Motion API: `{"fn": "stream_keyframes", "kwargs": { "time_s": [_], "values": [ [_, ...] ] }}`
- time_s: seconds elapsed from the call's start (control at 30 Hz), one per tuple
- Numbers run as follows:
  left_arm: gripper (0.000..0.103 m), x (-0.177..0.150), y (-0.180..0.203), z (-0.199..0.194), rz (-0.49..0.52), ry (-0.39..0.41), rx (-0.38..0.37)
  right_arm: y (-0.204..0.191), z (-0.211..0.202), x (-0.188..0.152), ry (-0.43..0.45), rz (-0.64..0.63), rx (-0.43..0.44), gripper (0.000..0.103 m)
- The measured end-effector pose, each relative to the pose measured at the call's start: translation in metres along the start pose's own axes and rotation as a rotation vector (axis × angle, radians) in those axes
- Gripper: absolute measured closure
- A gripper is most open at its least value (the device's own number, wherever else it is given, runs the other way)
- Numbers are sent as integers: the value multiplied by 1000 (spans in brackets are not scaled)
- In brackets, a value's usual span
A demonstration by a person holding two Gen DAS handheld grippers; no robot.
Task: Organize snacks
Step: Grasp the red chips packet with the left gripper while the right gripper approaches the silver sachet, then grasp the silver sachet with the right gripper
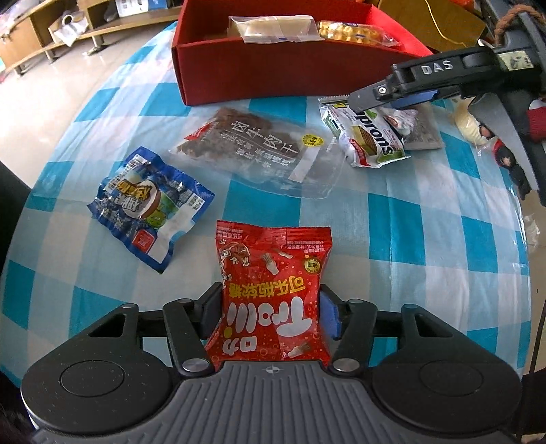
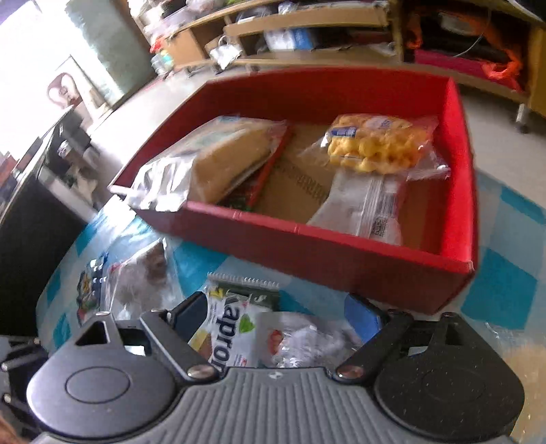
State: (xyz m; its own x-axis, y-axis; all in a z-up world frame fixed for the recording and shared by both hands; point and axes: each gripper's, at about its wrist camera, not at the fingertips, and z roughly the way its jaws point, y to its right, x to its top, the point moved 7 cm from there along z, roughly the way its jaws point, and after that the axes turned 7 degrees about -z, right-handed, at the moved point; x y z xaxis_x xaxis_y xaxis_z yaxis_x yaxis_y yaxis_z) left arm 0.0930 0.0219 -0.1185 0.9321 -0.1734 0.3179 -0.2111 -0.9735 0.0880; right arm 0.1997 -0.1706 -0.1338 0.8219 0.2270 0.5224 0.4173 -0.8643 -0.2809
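My left gripper [image 1: 269, 314] is shut on a red gummy candy bag [image 1: 273, 290] and holds it over the checked tablecloth. My right gripper [image 2: 279, 321] is open, its fingers on either side of a white and green wafer packet [image 2: 228, 328] and a crumpled silver packet [image 2: 300, 338]; it also shows in the left wrist view [image 1: 392, 99] above the wafer packet [image 1: 368, 136]. The red box [image 2: 324, 246] holds a bread packet [image 2: 218, 164], a yellow puff bag [image 2: 375, 143] and a white packet [image 2: 365, 201]. The box [image 1: 259, 78] also shows in the left wrist view.
A blue snack bag [image 1: 146, 205] and a clear beef jerky bag [image 1: 259, 150] lie on the blue and white tablecloth [image 1: 426, 222]. A plush toy [image 1: 491, 136] sits at the right edge. Wooden shelves [image 2: 307, 27] stand behind the table.
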Motion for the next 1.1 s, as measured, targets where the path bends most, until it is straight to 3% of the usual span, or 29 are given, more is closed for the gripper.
{"fn": "stream_keyframes", "kwargs": {
  "time_s": [0.13,0.27,0.37,0.47,0.6,0.73,0.87,1.0,1.1],
  "values": [
    [36,1,-1,0,-2,-4,-13,-5,-13,-20,-109,9,13,12],
    [34,1,0,0,-1,-7,-15,-16,-39,-63,-197,28,50,12],
    [32,1,1,1,2,-3,-8,-15,-53,-81,-188,10,-33,12],
    [30,1,5,1,-1,6,9,-14,-48,-79,-182,-42,-176,12],
    [24,3,7,5,25,53,76,-26,-34,-67,-173,-144,-251,12],
    [14,3,-2,7,-18,50,87,-38,-20,-65,-177,-175,-282,6],
    [3,1,-8,9,-43,52,108,-31,-19,-67,-232,-98,-287,0],
    [0,-1,-14,12,-91,48,109,-30,-16,-64,-237,-94,-291,0],
    [0,-2,-14,12,-108,57,118,-27,-18,-63,-189,-101,-284,0]
  ]
}}
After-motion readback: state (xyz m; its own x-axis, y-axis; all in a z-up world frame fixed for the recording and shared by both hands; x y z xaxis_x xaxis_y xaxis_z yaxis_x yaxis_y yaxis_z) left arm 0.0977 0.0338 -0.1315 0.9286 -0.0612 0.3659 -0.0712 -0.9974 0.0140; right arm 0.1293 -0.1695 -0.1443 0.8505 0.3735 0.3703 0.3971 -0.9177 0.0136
